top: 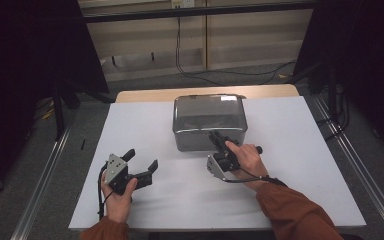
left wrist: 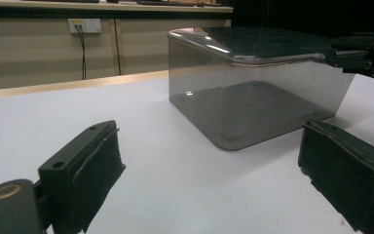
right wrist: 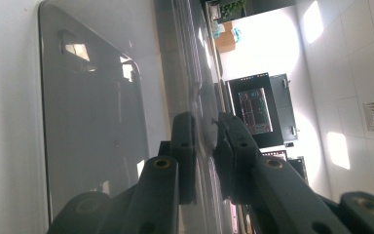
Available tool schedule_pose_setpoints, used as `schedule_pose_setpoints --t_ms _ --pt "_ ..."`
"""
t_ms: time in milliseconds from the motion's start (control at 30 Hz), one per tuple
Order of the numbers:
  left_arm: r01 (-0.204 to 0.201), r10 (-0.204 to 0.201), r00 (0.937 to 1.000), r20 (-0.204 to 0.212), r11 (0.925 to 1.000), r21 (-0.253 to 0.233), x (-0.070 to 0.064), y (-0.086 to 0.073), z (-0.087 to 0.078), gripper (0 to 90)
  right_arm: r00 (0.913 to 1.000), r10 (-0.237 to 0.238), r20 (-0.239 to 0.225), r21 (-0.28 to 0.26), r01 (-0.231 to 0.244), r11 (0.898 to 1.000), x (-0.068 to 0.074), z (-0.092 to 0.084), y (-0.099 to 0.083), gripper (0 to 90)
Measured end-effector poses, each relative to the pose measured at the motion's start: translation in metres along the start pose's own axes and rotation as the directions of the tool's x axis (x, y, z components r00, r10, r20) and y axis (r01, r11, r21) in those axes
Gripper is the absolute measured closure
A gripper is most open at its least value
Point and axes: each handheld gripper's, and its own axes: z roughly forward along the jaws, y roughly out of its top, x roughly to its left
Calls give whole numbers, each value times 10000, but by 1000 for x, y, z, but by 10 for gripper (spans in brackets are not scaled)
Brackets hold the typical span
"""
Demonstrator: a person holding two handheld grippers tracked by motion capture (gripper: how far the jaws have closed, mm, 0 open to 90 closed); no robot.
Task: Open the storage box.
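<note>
A smoky see-through plastic box (top: 209, 120) with a flat lid stands on the white table (top: 295, 150), just past the middle. My right gripper (top: 216, 138) is at the box's near side, shut on the lid's overhanging edge. In the right gripper view the two jaws (right wrist: 205, 141) pinch that thin rim, with the box wall (right wrist: 92, 122) to the left. My left gripper (top: 141, 159) rests open on the table, left of and nearer than the box, holding nothing. In the left gripper view its jaws (left wrist: 209, 163) stand wide apart, facing the box (left wrist: 253, 92), with the right gripper (left wrist: 365, 51) at the lid's corner.
The white sheet covers a wooden tabletop whose bare strip (top: 205, 92) shows at the far edge. Metal rails (top: 45, 170) run along both sides on the floor. A cable (top: 220, 72) lies on the floor behind, and dark screens (top: 25, 45) stand at the left and right.
</note>
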Motion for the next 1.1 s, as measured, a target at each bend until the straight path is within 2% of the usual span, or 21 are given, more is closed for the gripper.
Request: schedule_pose_setpoints --t_ms 33,67,100,133,233,700,900,1100 --pt "0 0 10000 0 10000 0 0 0 0 88 10000 19 -4 -15 -19 10000 0 0 0 779" --pt "132 -134 9989 457 9999 47 -3 2 1 87 10000 97 1 -24 -97 10000 -1 0 0 778" --pt "132 -134 9989 457 9999 47 -3 2 1 91 10000 97 1 -24 -97 10000 -1 0 0 778" --pt "-46 46 9988 494 10000 5 -8 5 5 90 10000 91 22 -53 -91 9999 -1 0 -1 778" --pt "4 -1 9985 552 10000 -47 -11 8 10 83 10000 53 41 -22 -53 10000 0 0 0 779" --pt "-295 292 9981 537 9996 42 -7 16 30 37 9997 194 125 -122 -192 9997 -7 0 0 783" --pt "-241 237 9962 833 9997 42 -10 18 40 25 9996 215 192 -190 -211 9996 -9 0 0 785" --pt "-364 380 9960 810 9991 -204 -11 22 46 22 9990 378 235 -245 -372 9990 -13 0 0 785"
